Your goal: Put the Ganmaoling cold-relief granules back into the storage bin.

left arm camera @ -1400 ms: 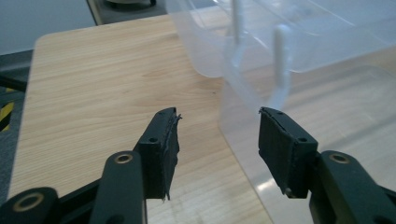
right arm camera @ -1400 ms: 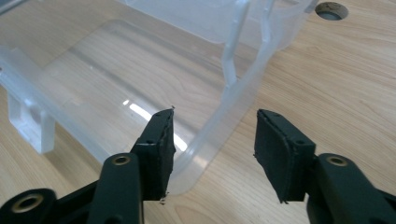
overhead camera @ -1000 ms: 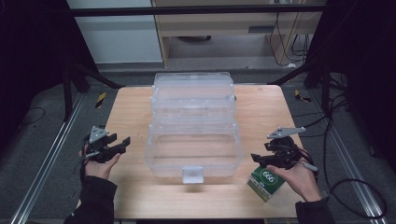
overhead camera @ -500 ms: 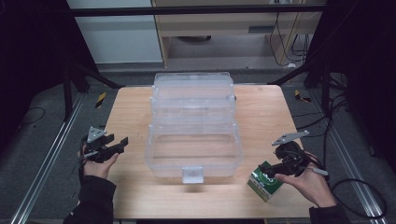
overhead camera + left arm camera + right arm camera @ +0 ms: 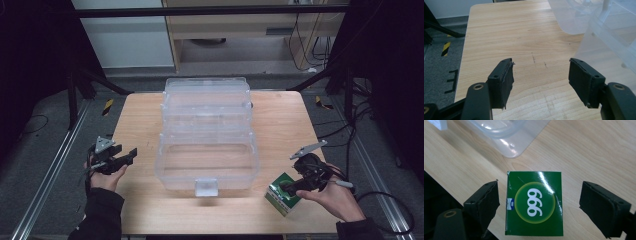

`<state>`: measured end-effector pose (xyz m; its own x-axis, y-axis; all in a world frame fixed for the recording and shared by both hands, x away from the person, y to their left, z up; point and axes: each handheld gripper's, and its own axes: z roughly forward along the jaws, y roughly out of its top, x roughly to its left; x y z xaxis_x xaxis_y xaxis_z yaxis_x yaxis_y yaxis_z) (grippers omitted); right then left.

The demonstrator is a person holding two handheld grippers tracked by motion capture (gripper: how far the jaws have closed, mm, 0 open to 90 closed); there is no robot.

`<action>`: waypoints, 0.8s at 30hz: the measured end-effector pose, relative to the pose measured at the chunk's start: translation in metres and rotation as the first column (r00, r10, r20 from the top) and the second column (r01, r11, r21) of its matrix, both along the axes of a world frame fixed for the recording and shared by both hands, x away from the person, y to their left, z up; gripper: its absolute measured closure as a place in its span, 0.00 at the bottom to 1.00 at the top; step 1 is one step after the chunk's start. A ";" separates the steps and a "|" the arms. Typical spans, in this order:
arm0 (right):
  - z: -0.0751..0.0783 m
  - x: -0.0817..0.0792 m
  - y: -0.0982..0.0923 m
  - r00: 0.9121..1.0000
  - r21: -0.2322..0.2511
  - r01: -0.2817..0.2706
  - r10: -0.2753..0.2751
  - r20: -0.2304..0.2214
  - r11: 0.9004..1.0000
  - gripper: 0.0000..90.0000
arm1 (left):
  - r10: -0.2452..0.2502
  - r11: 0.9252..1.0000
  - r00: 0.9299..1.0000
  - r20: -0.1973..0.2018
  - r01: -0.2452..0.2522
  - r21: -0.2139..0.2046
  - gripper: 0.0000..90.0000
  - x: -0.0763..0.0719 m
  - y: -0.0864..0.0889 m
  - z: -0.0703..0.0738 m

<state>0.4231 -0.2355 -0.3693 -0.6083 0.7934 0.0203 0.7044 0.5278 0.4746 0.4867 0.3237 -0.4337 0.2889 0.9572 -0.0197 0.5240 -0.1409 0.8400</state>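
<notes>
Clearly, "999" on green box (image 5: 534,203)

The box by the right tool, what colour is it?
Green box, with a yellow-green circle bearing white 999; clearest in the right gripper view.

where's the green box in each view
High view: green box at lower right, on the table by the right gripper.
Left gripper view: not in it.
Right gripper view: the box sits low at centre, between open jaws with gaps on both sides.
Shared landmark: the clear bin, at centre in the high view, upper right and top left in the gripper views.
</notes>
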 end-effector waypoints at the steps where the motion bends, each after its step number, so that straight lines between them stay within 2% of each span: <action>1: -0.001 0.000 0.000 1.000 -0.008 0.003 -0.003 -0.011 1.000 0.17 | 0.000 1.000 1.000 0.000 0.000 0.001 0.40 0.000 0.000 0.000; 9: -0.009 0.003 0.004 0.999 -0.036 -0.020 0.019 -0.045 0.999 0.12 | 0.003 1.000 1.000 0.000 -0.003 -0.001 0.40 0.000 0.000 -0.001; 12: -0.012 0.004 0.006 0.997 -0.045 -0.027 0.023 -0.078 0.999 0.11 | -0.002 1.000 1.000 -0.003 0.002 0.004 0.40 0.001 -0.001 -0.002; 19: -0.022 0.008 0.010 0.992 -0.060 -0.049 0.041 -0.118 0.997 0.09 | -0.003 1.000 1.000 -0.001 0.003 0.009 0.39 0.001 -0.001 -0.002; 24: -0.030 0.012 0.013 0.989 -0.087 -0.068 0.055 -0.139 0.994 0.08 | -0.003 1.000 1.000 -0.001 0.003 0.006 0.39 0.002 -0.001 -0.003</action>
<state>0.4355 -0.2225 -0.3991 -0.6527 0.7568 0.0354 0.7238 0.6090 0.3243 0.4883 0.3226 -0.4364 0.2916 0.9564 -0.0140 0.5244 -0.1476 0.8386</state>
